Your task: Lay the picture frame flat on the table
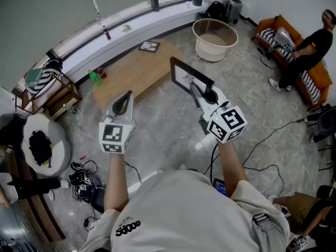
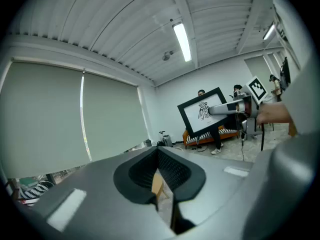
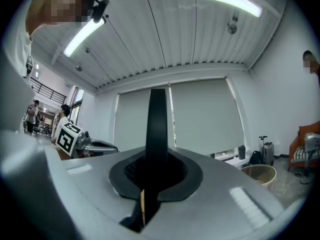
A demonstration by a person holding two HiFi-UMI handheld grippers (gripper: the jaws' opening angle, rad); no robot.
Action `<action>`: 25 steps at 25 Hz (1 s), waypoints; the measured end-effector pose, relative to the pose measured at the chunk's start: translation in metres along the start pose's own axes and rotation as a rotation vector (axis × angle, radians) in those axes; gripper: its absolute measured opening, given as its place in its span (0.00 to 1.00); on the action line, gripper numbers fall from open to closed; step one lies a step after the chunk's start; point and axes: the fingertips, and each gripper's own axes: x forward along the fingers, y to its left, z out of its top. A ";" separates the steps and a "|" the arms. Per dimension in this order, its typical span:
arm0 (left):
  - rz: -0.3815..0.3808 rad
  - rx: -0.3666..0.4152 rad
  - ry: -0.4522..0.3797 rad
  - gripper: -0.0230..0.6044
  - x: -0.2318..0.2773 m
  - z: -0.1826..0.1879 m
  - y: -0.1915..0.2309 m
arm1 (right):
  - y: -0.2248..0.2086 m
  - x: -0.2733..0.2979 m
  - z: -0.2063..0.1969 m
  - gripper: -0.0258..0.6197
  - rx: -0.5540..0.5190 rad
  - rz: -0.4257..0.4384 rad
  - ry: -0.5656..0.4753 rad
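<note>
My right gripper point(image 1: 197, 90) has its jaws clamped on the picture frame point(image 1: 185, 76), holding it in the air beside the wooden worktop point(image 1: 134, 71). The left gripper point(image 1: 124, 101) jaws are closed and empty.

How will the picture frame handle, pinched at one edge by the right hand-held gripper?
Probably stiff: the picture frame shows straight edges while the right hand-held gripper clamps just one side. Likely to twist in that grip, since most of it sticks out past the jaws. Possibly glazed over its print, so fragile against the table.
</note>
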 end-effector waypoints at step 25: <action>0.037 -0.002 0.031 0.05 0.037 -0.005 -0.021 | -0.047 0.010 -0.014 0.06 -0.004 0.063 0.018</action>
